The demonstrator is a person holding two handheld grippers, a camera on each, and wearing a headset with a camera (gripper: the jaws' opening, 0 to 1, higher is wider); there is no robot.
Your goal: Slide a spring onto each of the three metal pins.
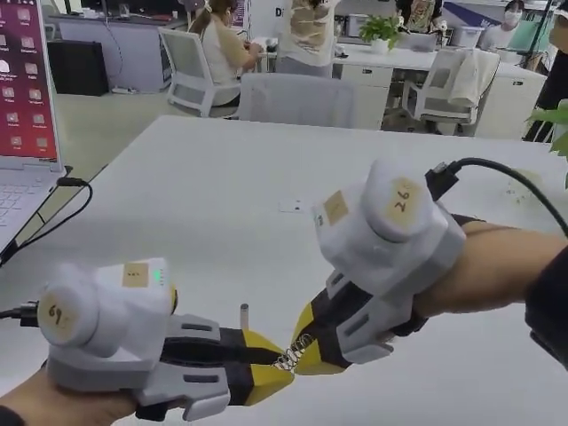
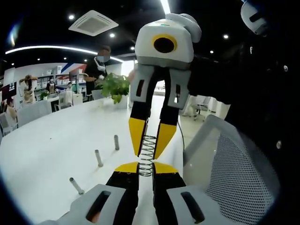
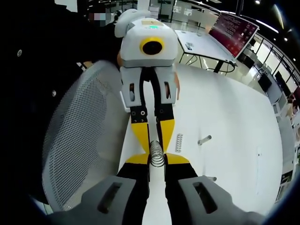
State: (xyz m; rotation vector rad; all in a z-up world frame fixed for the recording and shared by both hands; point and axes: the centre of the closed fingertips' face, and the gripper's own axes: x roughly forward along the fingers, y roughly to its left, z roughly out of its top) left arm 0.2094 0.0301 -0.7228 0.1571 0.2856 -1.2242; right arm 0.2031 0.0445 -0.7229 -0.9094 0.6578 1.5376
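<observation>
A small metal spring (image 1: 288,358) hangs over the white table (image 1: 222,195), spanning the gap between the two grippers' yellow tips. My left gripper (image 1: 282,366) comes in from the lower left and my right gripper (image 1: 300,353) from the right. In the left gripper view my left gripper (image 2: 146,167) is shut on the spring's (image 2: 147,152) near end, and the right gripper's fingers (image 2: 137,133) pinch its far end. In the right gripper view my right gripper (image 3: 157,159) is shut on the spring (image 3: 157,154). Three metal pins (image 2: 116,142) (image 2: 98,158) (image 2: 76,185) stand upright on the table.
One pin (image 1: 244,315) stands just behind the left gripper. A second spring (image 3: 178,142) lies on the table beside a pin (image 3: 204,139). An open laptop (image 1: 27,106) with a black cable (image 1: 62,209) is at the left. A mesh chair (image 2: 239,173) stands at the table's edge.
</observation>
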